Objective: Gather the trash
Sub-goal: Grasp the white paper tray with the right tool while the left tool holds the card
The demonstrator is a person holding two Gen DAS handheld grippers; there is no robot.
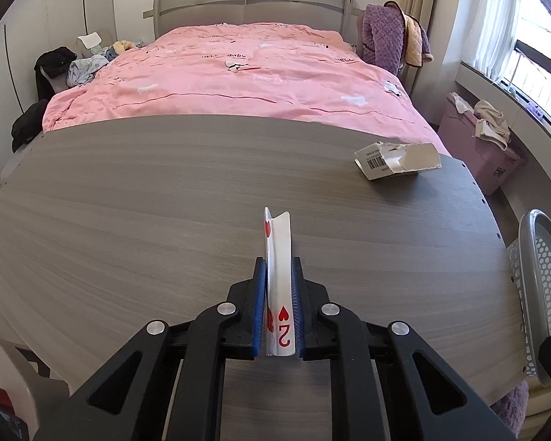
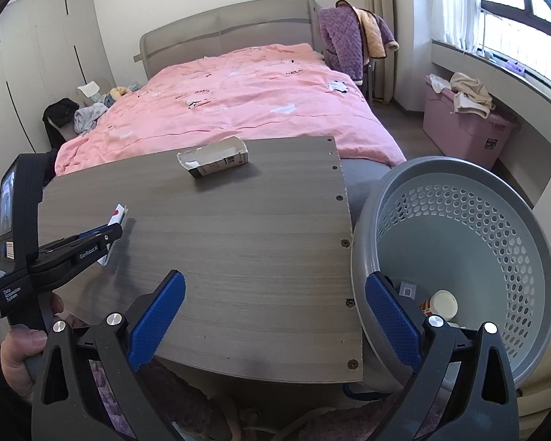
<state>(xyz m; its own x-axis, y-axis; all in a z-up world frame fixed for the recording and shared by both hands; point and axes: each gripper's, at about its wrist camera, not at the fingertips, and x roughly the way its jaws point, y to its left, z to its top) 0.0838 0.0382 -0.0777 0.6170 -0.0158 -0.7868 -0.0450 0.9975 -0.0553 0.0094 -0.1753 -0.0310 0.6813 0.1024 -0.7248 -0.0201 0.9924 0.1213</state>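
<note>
Bent playing card (image 1: 280, 279) is pinched edge-on by the left fingers (image 1: 260, 294) above the counter (image 1: 165, 202); it could slip before reaching the basket (image 2: 496, 228). Right fingers (image 2: 158, 323) are spread, empty.

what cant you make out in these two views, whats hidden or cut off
- Trash in the basket, right wrist view: partly hidden behind the right gripper's finger; only a white lid and a label scrap show.
- Basket, left wrist view: cut off by the right edge.
- Playing card: bent between the left gripper's pads, face mostly hidden.
- Torn box: print too small to read.
</note>
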